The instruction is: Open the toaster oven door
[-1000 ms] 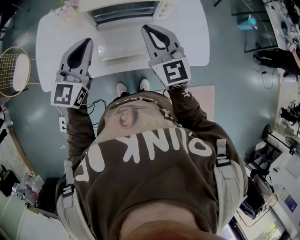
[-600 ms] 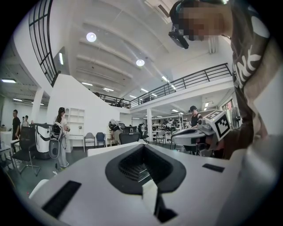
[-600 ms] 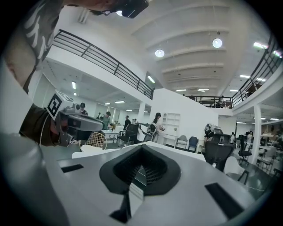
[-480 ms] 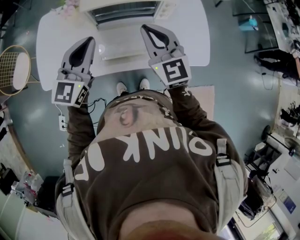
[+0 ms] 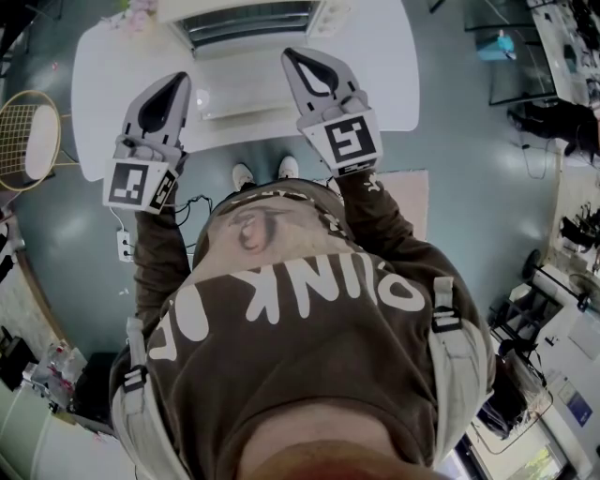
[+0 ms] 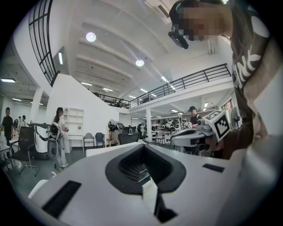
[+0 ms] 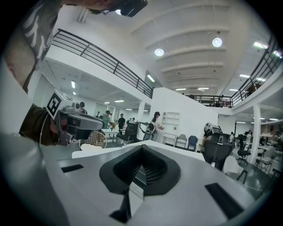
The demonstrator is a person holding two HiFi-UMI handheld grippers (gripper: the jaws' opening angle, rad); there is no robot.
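1. White table [image 5: 394,75] on a grey floor, filling the top of the head view; toaster oven [image 5: 246,21] at 12 o'clock on its far side.
2. Left gripper [image 5: 175,82] at 7 o'clock from the oven, right gripper [image 5: 291,56] at 5 o'clock from it. Both raised over the table, jaws pressed together on nothing, clear of the oven.
3. Progress, as a judgement: dark slot with rack-like lines across the oven's front, pale panel [image 5: 234,89] lying flat just before it, between the two grippers. Probably the door, already lowered, with little or nothing left to do.
4. Cannot tell for certain from this height. If only a tray or a mat, then everything left: reaching in, gripping the handle, pulling down.
5. Counted: one table, one toaster oven, one flat panel, two grippers, one racket [image 5: 28,141] on the floor at about 10 o'clock, two shoes [image 5: 243,176] at 6 o'clock from the panel.
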